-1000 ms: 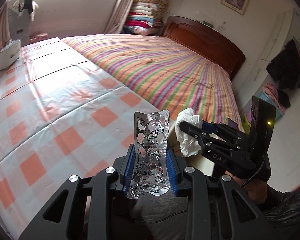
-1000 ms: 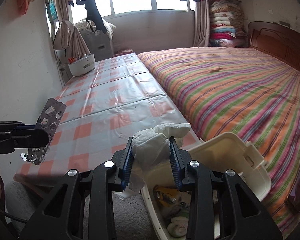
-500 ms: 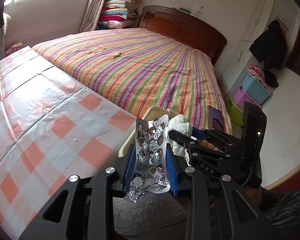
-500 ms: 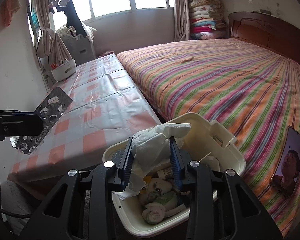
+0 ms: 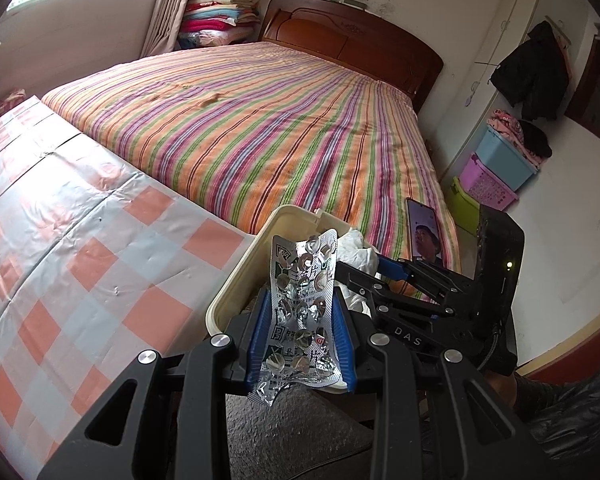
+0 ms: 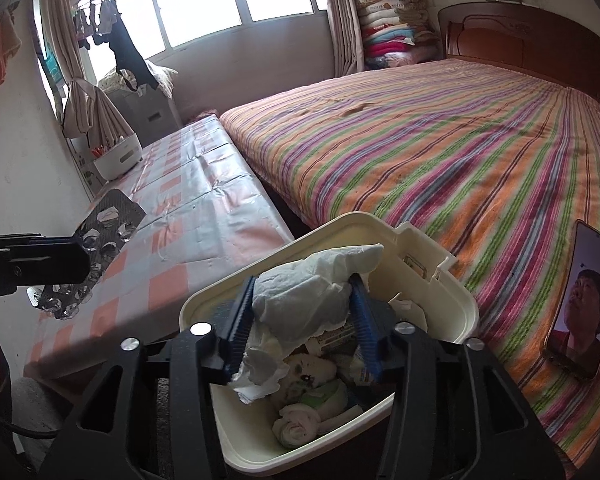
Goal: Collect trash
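Left tongs point(image 5: 300, 336) clench an empty blister pack point(image 5: 302, 312). Right tongs point(image 6: 302, 320) are opening; crumpled tissue point(image 6: 304, 296) sits between them over the cream bin point(image 6: 452, 280).

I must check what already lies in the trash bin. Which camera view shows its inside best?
The right wrist view: it looks down into the cream trash bin, showing rolled tissues and wrappers. The left wrist view shows only its rim, the inside hidden behind the blister pack.
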`<state>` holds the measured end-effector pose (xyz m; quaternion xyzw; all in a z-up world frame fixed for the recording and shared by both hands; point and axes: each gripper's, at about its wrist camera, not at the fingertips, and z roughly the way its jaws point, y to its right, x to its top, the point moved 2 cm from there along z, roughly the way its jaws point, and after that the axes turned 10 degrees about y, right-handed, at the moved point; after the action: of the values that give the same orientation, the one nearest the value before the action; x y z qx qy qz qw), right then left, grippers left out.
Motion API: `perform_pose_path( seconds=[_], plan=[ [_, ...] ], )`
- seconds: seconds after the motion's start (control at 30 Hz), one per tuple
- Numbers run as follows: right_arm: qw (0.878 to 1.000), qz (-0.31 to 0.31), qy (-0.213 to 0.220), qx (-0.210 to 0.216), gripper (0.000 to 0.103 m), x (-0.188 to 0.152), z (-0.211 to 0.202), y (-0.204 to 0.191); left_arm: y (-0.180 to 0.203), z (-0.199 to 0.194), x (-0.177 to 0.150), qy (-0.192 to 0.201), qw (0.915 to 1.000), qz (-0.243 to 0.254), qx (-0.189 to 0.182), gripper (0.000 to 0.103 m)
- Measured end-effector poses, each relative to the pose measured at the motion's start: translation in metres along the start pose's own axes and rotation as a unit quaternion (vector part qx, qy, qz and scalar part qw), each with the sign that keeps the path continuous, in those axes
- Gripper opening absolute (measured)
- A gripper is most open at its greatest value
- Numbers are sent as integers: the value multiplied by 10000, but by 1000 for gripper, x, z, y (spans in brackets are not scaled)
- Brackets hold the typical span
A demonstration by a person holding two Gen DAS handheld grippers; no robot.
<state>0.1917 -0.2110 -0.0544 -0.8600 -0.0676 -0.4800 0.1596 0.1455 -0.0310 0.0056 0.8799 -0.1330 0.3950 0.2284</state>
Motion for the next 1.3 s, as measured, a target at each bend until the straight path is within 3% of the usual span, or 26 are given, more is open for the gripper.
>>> perform_pose_path(
  seconds=[0.03, 0.33, 0.63, 0.93, 1.0, 1.07, 1.13, 1.3],
  plan=[
    [10000, 29, 12, 26, 60, 1, 0, 1, 0, 2, 0, -19, 10000, 1, 6, 29],
    [9980, 423, 394, 246, 64, 13, -20, 14, 0, 23, 1, -246, 9997, 10, -34, 29],
    [9892, 804, 1224, 62, 68, 29, -60, 42, 8, 60, 5, -600, 9979, 83, -214, 29],
    [9841, 969, 1484, -132, 69, 25, -75, 53, 29, 92, 5, -857, 9950, 333, -397, 30],
    [9840, 969, 1486, -152, 69, 24, -75, 51, 33, 96, 4, -868, 9947, 367, -401, 38],
    [9839, 970, 1496, -148, 69, 24, -75, 49, 37, 98, 5, -794, 9955, 394, -341, 65],
    [9839, 965, 1498, -143, 69, 25, -74, 48, 40, 97, 7, -644, 9968, 398, -255, 71],
    [9821, 996, 1589, -190, 73, 27, -79, 51, 36, 91, 11, -462, 9984, 311, -5, 73]
  ],
)
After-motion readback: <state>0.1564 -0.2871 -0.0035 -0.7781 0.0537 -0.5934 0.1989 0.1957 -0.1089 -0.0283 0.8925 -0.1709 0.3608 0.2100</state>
